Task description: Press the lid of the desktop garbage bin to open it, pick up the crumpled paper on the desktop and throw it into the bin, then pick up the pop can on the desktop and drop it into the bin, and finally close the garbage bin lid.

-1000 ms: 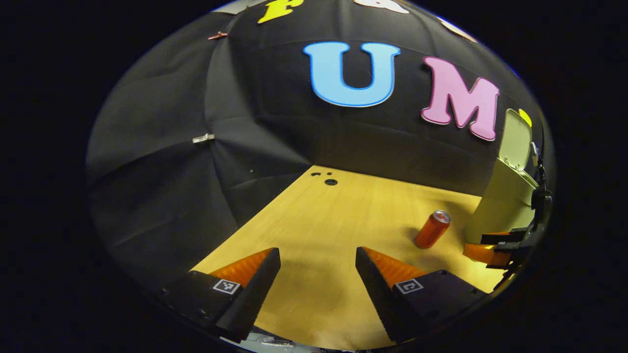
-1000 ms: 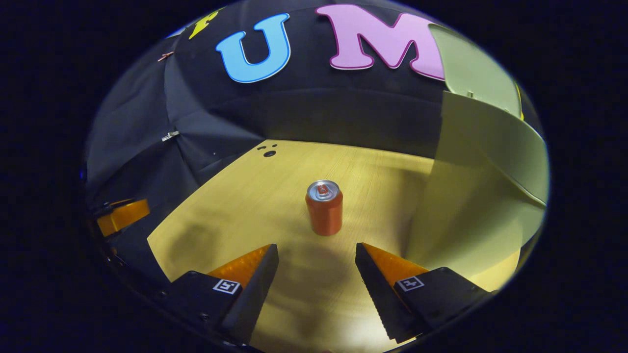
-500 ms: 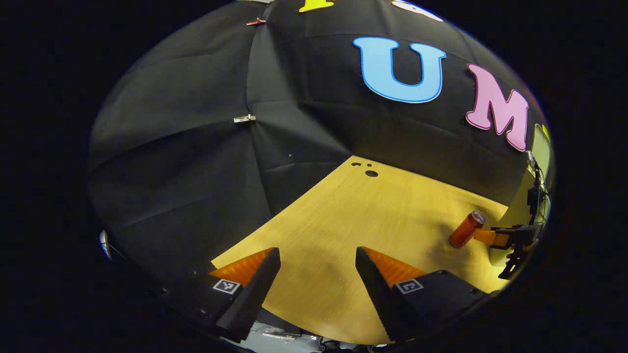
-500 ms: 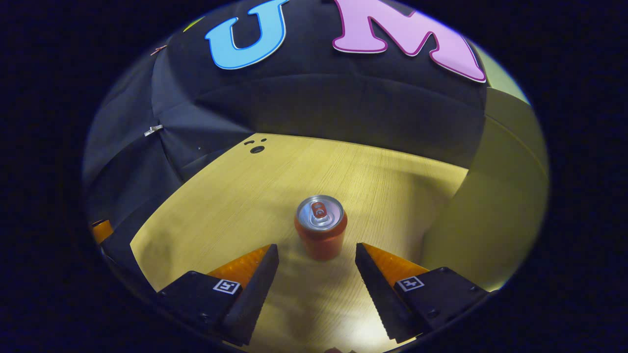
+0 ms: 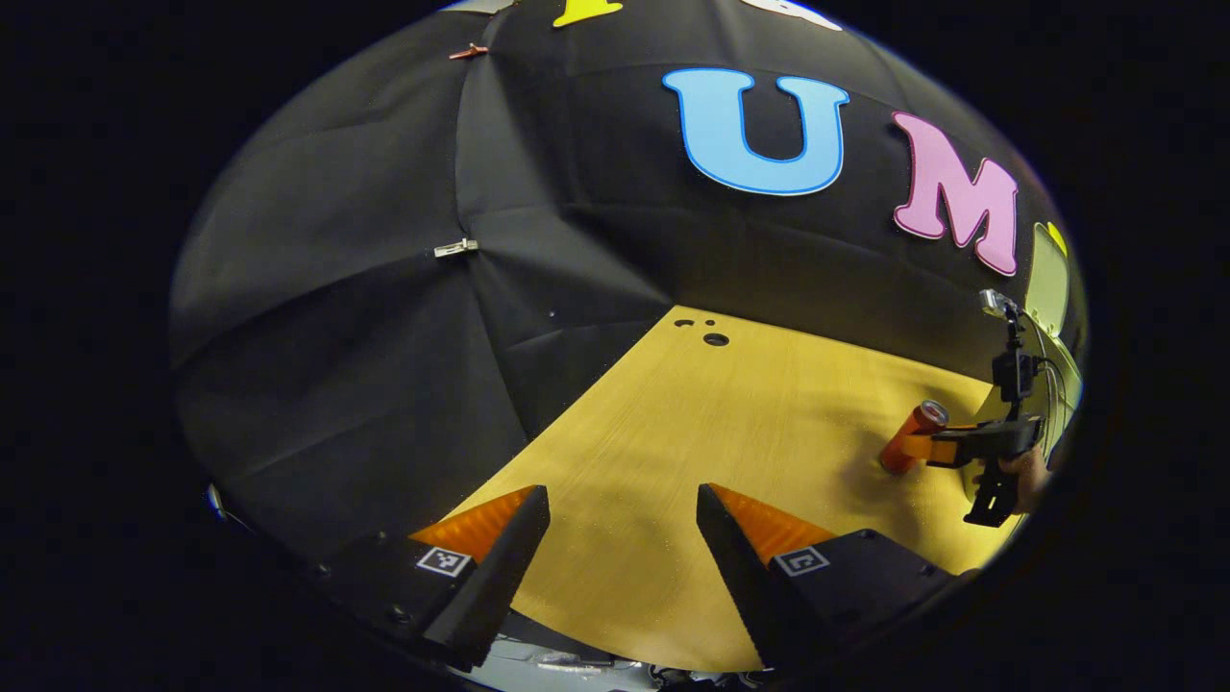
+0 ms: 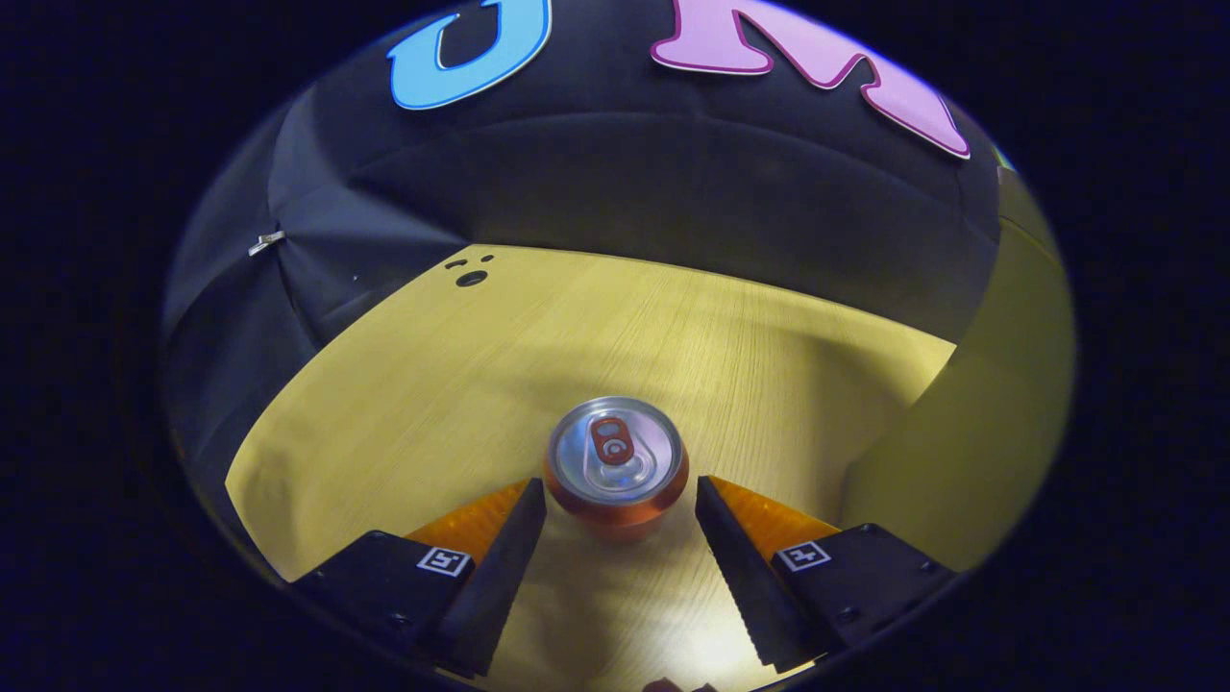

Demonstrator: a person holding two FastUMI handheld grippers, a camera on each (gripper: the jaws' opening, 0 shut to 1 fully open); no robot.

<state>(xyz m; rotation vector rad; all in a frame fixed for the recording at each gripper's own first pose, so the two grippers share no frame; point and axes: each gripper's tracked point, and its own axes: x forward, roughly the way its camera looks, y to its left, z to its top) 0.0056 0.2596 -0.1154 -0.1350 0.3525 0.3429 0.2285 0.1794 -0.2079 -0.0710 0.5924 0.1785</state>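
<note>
Pop can (image 6: pixel 616 468) upright on desktop (image 6: pixel 404 384), beside bin (image 6: pixel 999 404), btwn right gripper (image 6: pixel 620 495) fingers; jaws wide, not gripping. Left gripper (image 5: pixel 623 505) wide, holding nothing, over desktop well apart from can.

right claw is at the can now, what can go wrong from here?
1. The pop can stands upright between the open fingers of the right claw, close to the tips. One finger touching first could tip it.
2. The fingers reach only the can's near side; a shallow pinch on a round wall may slip.
3. The garbage bin stands close on the right, so a lift could bump its wall.
</note>
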